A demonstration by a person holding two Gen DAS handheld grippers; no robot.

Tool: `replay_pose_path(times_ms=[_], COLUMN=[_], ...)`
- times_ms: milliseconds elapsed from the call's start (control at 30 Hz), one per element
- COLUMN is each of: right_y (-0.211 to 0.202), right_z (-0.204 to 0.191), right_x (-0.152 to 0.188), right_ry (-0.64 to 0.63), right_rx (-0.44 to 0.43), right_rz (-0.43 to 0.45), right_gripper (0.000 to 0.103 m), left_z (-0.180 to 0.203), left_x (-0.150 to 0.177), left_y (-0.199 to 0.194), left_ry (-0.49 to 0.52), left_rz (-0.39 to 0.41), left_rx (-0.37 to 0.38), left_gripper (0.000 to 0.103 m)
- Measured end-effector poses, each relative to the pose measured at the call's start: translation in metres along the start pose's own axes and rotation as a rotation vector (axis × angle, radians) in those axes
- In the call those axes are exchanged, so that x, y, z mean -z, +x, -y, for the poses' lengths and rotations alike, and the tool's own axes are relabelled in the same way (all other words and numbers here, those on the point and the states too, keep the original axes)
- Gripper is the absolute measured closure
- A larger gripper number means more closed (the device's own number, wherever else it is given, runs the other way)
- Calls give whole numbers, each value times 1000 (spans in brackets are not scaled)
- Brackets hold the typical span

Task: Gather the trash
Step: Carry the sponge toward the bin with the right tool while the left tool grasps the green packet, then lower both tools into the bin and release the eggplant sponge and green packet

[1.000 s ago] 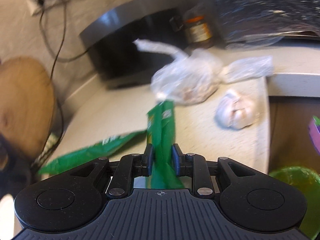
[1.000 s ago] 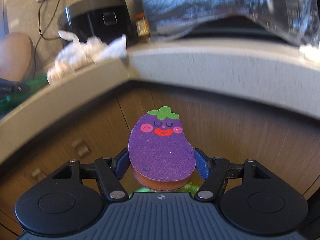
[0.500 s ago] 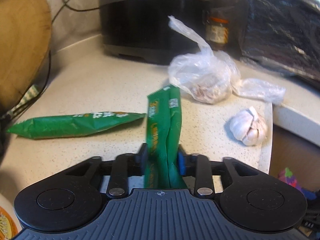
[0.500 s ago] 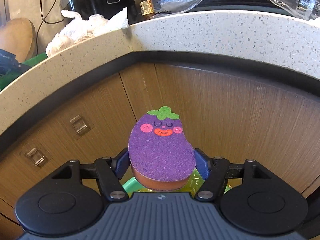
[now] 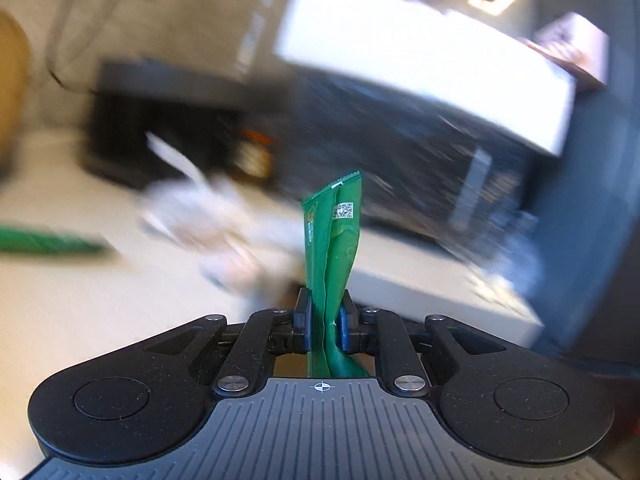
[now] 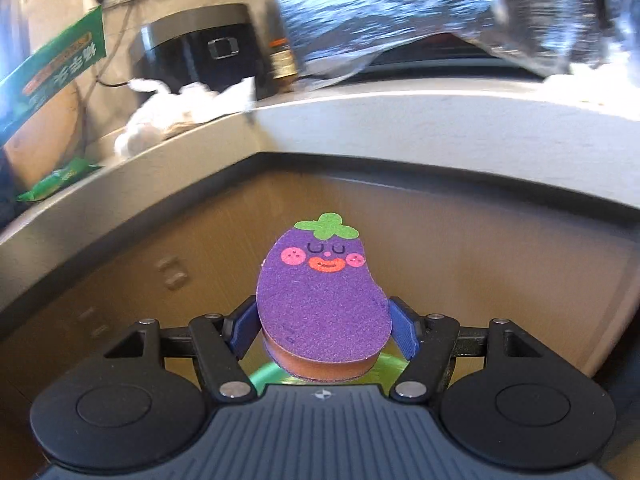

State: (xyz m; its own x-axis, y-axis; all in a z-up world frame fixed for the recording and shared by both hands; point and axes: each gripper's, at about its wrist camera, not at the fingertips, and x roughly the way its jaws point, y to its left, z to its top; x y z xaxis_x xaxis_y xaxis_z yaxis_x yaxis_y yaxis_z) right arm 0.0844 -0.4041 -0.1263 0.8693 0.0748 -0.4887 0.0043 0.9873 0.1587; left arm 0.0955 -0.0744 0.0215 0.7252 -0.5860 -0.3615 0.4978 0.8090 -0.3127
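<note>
Kitchen corner with a pale speckled countertop (image 6: 400, 120) over brown wood cabinet fronts (image 6: 460, 260), and the left-wrist view is pretty smeared with motion blur. Left gripper (image 5: 324, 322) is squeezing in on a crumpled green wrapper (image 5: 334, 240); the jaws are closing and the pads already pinch it near its bottom, so the wrapper sticks straight up between the fingers with its torn top edge and a little QR code showing. Just past it on the counter there's a blurry white plastic bag (image 5: 192, 216), and further left a second green wrapper (image 5: 48, 240) lies flat on the surface, well apart from the tongs. Behind all that sits a black cooker (image 5: 160, 128) against the far wall. Right gripper (image 6: 322, 332) is spread fairly wide around a purple eggplant-shaped sponge (image 6: 320, 300) with a smiley face, blue pads pressed on both of its sides, held out in front of the cabinets with something bright green (image 6: 276, 372) peeking out just under it. From that side you can also see the held wrapper up at far left, lifted above the counter.
</note>
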Motion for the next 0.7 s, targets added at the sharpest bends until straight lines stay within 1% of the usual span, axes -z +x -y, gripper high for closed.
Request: replay_pose_path(times_ms=[67, 133, 167, 233, 300, 367, 433, 533, 600, 667, 700], right_y=[-8, -10, -9, -4, 6, 16, 27, 41, 45, 49, 50], right_z=[10, 18, 23, 30, 36, 40, 45, 51, 52, 56, 59], right_x=[5, 10, 11, 17, 22, 26, 30, 37, 41, 40, 40], right_ry=[9, 16, 23, 39, 54, 66, 83, 91, 93, 122, 135], right_rx=[56, 98, 112, 127, 131, 130, 129, 151, 149, 111, 101], right_rz=[4, 1, -9, -42, -76, -109, -147, -210, -235, -254, -261], right_gripper=[35, 35, 35, 35, 35, 35, 35, 35, 35, 35, 35], left_z=[8, 6, 2, -10, -26, -44, -60, -70, -79, -85, -87], left_x=[33, 73, 94, 138, 179, 215, 244, 278, 294, 308, 314], left_y=[23, 62, 82, 126, 167, 208, 238, 267, 282, 294, 299], left_ry=[-57, -137, -187, -288, -382, -496, -600, -660, -714, -785, -807], left_rz=[-94, -244, -323, -493, -617, -716, -775, -834, -857, -876, -884], left_rx=[72, 108, 109, 98, 56, -13, -88, -175, -193, -206, -230], left_gripper=[87, 87, 87, 87, 87, 87, 87, 87, 87, 85, 82])
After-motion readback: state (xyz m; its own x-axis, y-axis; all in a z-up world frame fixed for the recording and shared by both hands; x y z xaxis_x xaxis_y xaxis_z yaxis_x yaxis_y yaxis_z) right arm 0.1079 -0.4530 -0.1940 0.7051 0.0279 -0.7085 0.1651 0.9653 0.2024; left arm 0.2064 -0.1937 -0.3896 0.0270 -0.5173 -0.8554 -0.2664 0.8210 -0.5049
